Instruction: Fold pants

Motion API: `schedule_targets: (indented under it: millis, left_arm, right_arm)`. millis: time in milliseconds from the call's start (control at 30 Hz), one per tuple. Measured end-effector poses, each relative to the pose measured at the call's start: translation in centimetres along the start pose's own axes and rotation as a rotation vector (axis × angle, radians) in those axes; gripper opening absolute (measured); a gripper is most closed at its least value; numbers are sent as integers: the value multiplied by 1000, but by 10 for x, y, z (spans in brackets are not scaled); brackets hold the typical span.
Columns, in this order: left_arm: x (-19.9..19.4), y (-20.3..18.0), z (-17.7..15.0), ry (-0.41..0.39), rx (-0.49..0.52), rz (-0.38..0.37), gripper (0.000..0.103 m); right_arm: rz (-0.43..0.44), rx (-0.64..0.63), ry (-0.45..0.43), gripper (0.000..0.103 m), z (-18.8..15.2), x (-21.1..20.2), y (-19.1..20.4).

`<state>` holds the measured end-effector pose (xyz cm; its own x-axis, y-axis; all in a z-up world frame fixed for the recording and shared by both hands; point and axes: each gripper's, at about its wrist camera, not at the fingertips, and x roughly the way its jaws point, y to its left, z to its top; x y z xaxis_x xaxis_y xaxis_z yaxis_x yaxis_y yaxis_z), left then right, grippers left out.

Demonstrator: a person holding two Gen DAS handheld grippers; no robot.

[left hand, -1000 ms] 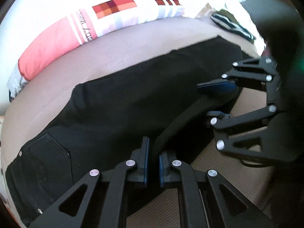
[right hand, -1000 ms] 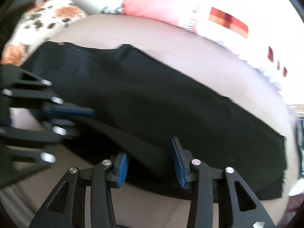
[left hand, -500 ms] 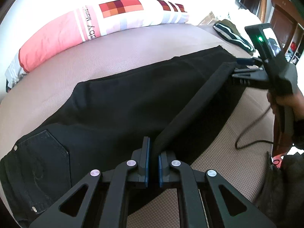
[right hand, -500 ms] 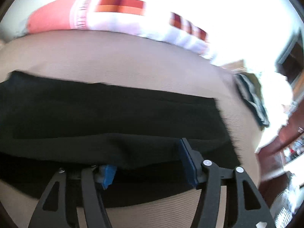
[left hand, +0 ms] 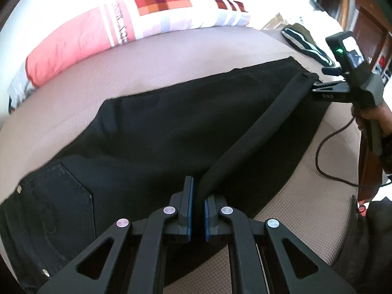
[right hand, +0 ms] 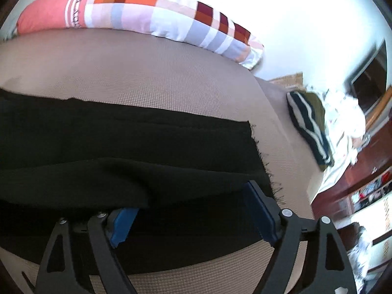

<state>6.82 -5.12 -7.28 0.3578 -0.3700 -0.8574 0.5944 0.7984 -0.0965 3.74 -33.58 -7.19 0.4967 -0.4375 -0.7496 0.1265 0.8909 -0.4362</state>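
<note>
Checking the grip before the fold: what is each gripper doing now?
Left gripper: shut on the pants.
Right gripper: open, jaws just widened, fabric between them.

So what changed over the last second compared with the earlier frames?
The right gripper slid along the raised fold of the black pants from beside the left gripper out to the hem end, and its jaws have just been opening, cloth draped between them. The left gripper stayed shut on the fold; the pillow is unmoved.

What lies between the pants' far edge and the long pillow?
Only bare brown mattress cover separates the pants from the pillow, per the right wrist view.
</note>
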Motion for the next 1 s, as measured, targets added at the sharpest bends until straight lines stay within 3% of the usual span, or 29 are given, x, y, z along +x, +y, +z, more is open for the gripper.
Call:
schedule_targets:
  millis: [200, 400, 500, 633, 700, 800, 1000]
  left_arm:
    - [7, 12, -4, 19, -43, -6, 8]
    - [12, 14, -5, 29, -53, 4, 8]
    - [10, 8, -4, 24, -27, 26, 8]
    - [10, -3, 1, 26, 18, 30, 8]
    - [9, -3, 3, 20, 18, 12, 8]
    - [6, -5, 10, 5, 39, 7, 8]
    - [11, -6, 14, 8, 37, -8, 8]
  right_arm:
    - [-52, -11, -88, 79, 31, -25, -16]
    - [-87, -36, -102, 79, 74, -9, -10]
    - [12, 13, -36, 79, 83, 9, -19]
    - [72, 123, 52, 79, 76, 29, -43]
    - [138, 209, 88, 79, 68, 35, -62]
    - [168, 356, 131, 79, 54, 42, -93]
    - [400, 549, 189, 79, 58, 62, -126]
